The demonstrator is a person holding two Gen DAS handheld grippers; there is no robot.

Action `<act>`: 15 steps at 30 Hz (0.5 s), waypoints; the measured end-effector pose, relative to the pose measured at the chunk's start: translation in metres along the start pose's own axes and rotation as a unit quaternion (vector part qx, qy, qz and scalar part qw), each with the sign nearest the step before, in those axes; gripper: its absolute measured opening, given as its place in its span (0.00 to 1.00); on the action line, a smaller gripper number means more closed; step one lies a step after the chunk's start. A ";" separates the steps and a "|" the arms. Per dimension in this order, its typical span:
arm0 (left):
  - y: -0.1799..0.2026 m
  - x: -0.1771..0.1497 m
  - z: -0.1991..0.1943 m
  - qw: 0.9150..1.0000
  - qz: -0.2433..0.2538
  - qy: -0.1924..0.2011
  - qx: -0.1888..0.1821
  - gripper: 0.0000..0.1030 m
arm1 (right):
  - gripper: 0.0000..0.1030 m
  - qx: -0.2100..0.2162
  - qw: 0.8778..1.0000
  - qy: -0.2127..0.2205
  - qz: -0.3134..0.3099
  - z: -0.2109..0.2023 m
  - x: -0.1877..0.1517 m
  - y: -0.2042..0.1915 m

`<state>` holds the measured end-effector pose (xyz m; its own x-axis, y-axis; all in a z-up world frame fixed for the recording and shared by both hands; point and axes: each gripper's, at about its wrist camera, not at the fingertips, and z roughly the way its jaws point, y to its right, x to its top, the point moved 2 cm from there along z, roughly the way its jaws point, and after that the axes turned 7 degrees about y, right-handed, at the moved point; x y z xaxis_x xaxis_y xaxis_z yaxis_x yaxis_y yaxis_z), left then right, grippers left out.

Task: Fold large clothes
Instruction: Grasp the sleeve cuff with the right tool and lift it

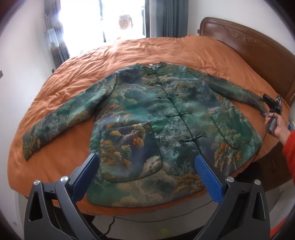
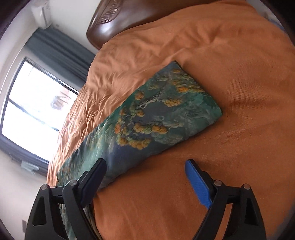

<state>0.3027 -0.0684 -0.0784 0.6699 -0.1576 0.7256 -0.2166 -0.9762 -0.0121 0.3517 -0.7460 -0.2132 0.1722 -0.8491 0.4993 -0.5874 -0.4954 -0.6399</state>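
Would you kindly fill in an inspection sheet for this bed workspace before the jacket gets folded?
Surface: orange bedspread, wrinkled, covers the whole bed.
Job's things: green patterned jacket lies flat, front up, frog buttons closed, both sleeves spread out; right-hand sleeve ends near the headboard side.
Clutter: nothing seen on the bedspread.
Grippers: left claw open above the jacket hem; right claw open beside the sleeve, nothing between its pads; a hand holds it.
Cables: black cable on the floor below the bed edge.
Surroundings: carved wooden headboard, bright window, grey curtains.
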 end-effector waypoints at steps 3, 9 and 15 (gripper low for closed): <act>0.004 0.001 0.007 1.000 0.003 -0.008 0.002 1.00 | 0.74 0.002 0.998 0.022 0.055 0.017 0.007 0.012; 0.011 -0.003 0.017 1.000 0.017 -0.019 0.006 1.00 | 0.15 -0.018 0.995 0.059 0.080 0.031 0.017 0.016; 0.001 -0.006 0.026 1.000 -0.006 -0.027 -0.002 1.00 | 0.11 0.007 0.989 0.121 -0.086 -0.019 0.019 -0.058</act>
<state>0.3171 -0.0719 -0.1012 0.7100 -0.1541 0.6872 -0.2108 -0.9775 -0.0013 0.3741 -0.7299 -0.1552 0.0730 -0.6849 0.7250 -0.5549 -0.6319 -0.5411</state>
